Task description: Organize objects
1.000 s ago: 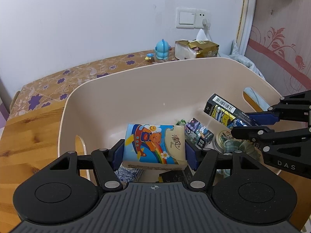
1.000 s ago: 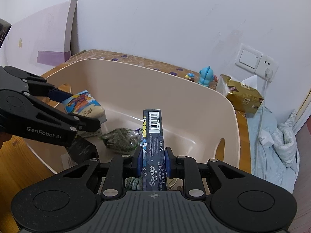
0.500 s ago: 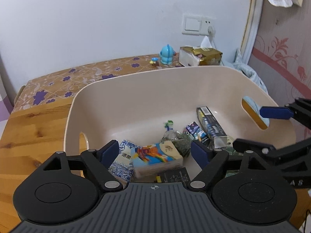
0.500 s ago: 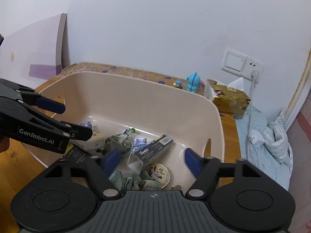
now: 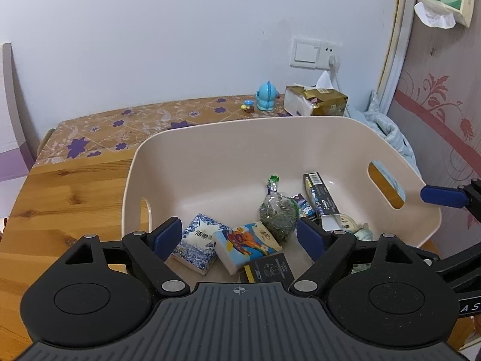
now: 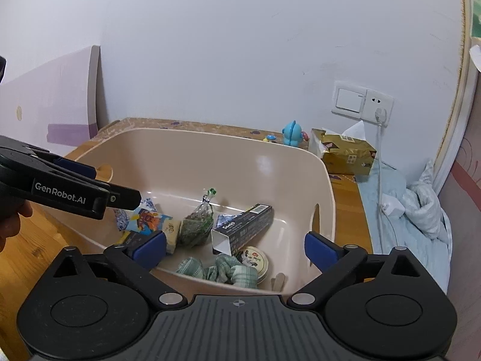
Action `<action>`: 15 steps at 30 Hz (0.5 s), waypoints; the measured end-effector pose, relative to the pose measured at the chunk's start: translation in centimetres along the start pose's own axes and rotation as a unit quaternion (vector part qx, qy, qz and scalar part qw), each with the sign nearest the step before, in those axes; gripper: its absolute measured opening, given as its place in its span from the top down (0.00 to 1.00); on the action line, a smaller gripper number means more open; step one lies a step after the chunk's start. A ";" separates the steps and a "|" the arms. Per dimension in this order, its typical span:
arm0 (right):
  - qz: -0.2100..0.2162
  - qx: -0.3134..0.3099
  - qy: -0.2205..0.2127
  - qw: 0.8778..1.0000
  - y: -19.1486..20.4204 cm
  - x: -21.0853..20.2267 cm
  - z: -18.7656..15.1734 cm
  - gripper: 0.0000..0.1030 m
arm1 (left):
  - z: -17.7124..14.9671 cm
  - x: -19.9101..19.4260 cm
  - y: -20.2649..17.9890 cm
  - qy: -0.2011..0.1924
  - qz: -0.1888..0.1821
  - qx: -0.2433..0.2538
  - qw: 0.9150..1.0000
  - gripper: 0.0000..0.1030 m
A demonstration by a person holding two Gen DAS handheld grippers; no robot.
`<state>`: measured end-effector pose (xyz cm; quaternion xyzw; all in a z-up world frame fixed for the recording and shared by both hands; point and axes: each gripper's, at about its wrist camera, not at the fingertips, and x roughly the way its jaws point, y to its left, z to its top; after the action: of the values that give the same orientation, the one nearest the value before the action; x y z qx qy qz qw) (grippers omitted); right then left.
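Both packs have left the tongs since a second ago: the cartoon tissue pack and the dark long box, then gripped, now lie loose in the beige tub, and both pairs of jaws have just been opening with nothing between them.

Left wrist view: the left tongs (image 5: 239, 236) stand wide above the tub's (image 5: 210, 138) near rim. Below them the cartoon tissue pack (image 5: 248, 246) rests on the tub floor, touching a blue-and-white tissue pack (image 5: 198, 246), with a bag of dried herbs (image 5: 278, 215) just beside it. The dark long box (image 5: 321, 201) lies toward the tub's right wall.

Right wrist view: the right tongs (image 6: 234, 246) are wide too, empty, over green checked cloth (image 6: 219, 270) and a round tin (image 6: 255, 260).

This drop-off looks finished; next, each hand likely needs to draw back and find another stray item.

The tub sits on a wooden tabletop (image 5: 60, 198) with a floral cover at its far edge, where a blue toy (image 5: 266, 96) and a gold tissue box (image 5: 315, 103) stand against a white wall.
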<state>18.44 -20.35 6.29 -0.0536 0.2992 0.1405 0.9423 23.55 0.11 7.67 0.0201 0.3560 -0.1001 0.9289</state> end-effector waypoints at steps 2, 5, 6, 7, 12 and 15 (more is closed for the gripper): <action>0.004 0.010 -0.003 1.000 -0.1 -0.5 -0.2 0.00 | -0.2 -0.5 -0.1 -0.006 0.002 -0.002 1.000 0.17; 0.005 0.020 -0.008 1.000 -0.4 -1.1 -0.5 0.00 | -0.5 -1.3 -0.4 -0.014 0.005 -0.002 1.000 0.17; 0.002 0.020 -0.010 1.000 -0.3 -1.4 -0.6 0.00 | -0.6 -1.6 -0.4 -0.015 0.005 -0.002 1.000 0.17; 0.000 0.021 -0.012 1.000 -0.2 -1.6 -0.6 0.00 | -0.7 -1.8 -0.5 -0.017 0.005 -0.002 1.000 0.17; -0.003 0.031 -0.022 0.999 0.1 -3.0 -0.9 0.00 | -1.1 -3.4 -0.5 -0.027 0.006 -0.008 1.000 0.17; -0.002 0.042 -0.026 0.999 0.1 -3.9 -1.1 0.00 | -1.4 -4.5 -0.4 -0.033 0.006 -0.014 0.999 0.17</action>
<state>14.74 -21.32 7.65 -0.0107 0.2799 0.1275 0.9515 19.30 0.65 9.58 0.0058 0.3263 -0.0898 0.9410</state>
